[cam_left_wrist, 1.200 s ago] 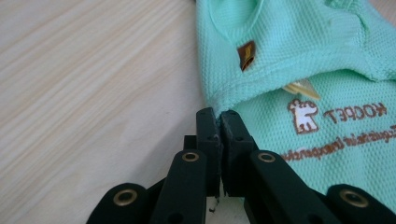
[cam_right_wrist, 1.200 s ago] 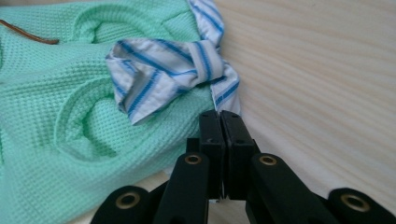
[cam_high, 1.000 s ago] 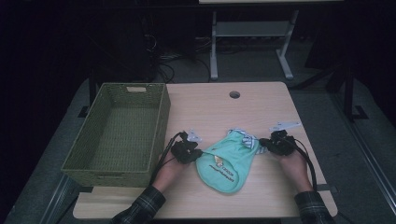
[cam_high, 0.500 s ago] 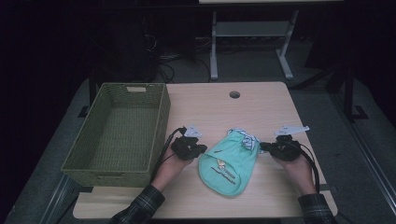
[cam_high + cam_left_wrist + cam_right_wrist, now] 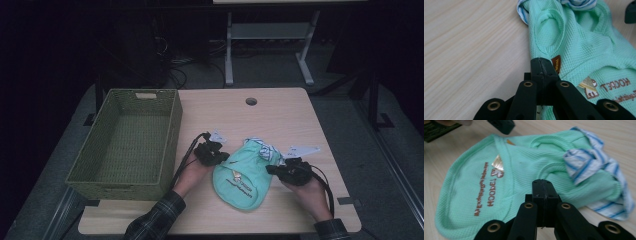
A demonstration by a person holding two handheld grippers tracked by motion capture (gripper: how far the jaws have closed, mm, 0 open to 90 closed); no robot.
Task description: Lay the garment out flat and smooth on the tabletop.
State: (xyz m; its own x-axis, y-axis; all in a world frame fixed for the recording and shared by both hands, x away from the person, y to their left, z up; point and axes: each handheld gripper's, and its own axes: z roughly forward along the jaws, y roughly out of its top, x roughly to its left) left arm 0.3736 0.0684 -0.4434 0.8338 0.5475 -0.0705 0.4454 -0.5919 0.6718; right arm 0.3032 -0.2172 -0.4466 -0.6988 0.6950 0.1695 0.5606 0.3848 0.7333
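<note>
Lying: mint garment (image 5: 243, 176) flat on bench (image 5: 280, 115), right of basket (image 5: 127, 142).
Left gripper (image 5: 221, 157): fingers pressed together at garment's left edge, grip on cloth unclear.
Right gripper (image 5: 272, 170): fingers closed at right edge.
Room: bare bench beyond garment.
Hidden: striped collar (image 5: 586, 160) bunched.

A small mint-green waffle-knit garment (image 5: 243, 175) lies flat on the table (image 5: 280, 115) — brown lettering on its front, a blue-and-white striped collar bunched at its far end — right of the basket (image 5: 127, 140).

Garment (image 5: 584, 47) cut off at edges
</note>
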